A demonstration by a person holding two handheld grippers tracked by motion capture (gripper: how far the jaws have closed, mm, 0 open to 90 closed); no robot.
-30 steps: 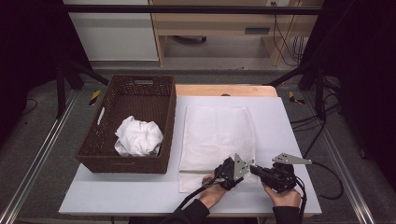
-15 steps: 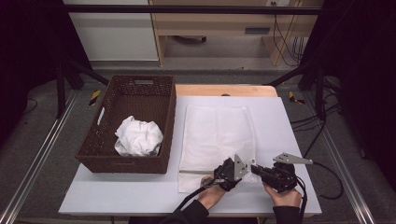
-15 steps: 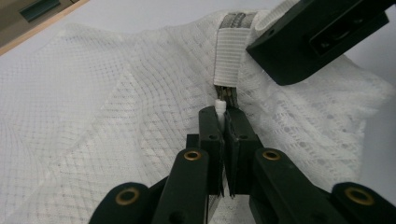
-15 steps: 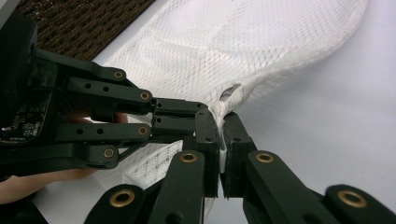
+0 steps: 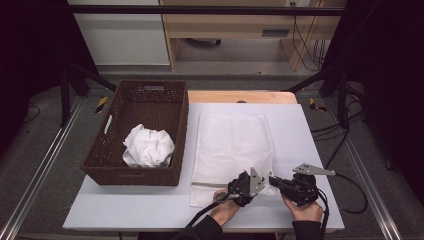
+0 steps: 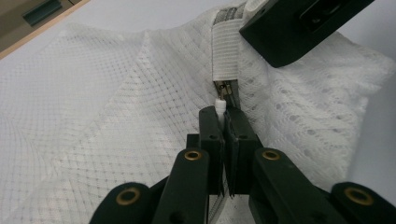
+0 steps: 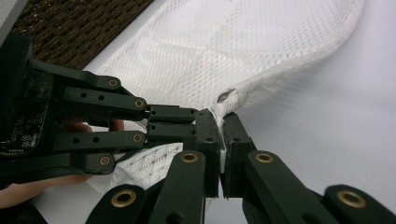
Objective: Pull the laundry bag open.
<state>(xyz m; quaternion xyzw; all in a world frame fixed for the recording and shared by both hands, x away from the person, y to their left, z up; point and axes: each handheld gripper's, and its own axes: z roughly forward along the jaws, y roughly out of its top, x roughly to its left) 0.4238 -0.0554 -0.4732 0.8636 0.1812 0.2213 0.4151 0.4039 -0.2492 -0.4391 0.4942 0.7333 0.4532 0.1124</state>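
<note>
Zipping: the person is working the zipper at the near edge of a white mesh bag [image 5: 232, 150].
Bag: it is lying flat on the table [image 5: 150, 207], just right of the basket [image 5: 177, 135], with its near right corner between the two grippers.
Left gripper [image 6: 223, 114]: its jaws are clenched on the small white zipper pull [image 6: 220, 103], with the zipper's white tape end [image 6: 225, 51] just beyond it.
Right gripper [image 7: 219, 123]: its jaws are pinching a bunched fold of the bag's corner, lifting it slightly off the table.
Basket: it is holding a crumpled white cloth [image 5: 148, 146], well apart from the work.
Handling: the bag is looking light, soft and limp, so it is likely bunching instead of resisting; the mesh may be snagging easily.
Hold: gripping the pull tab itself and anchoring the fabric close beside the zipper line seems best, keeping the track taut while the slider is travelling.
</note>
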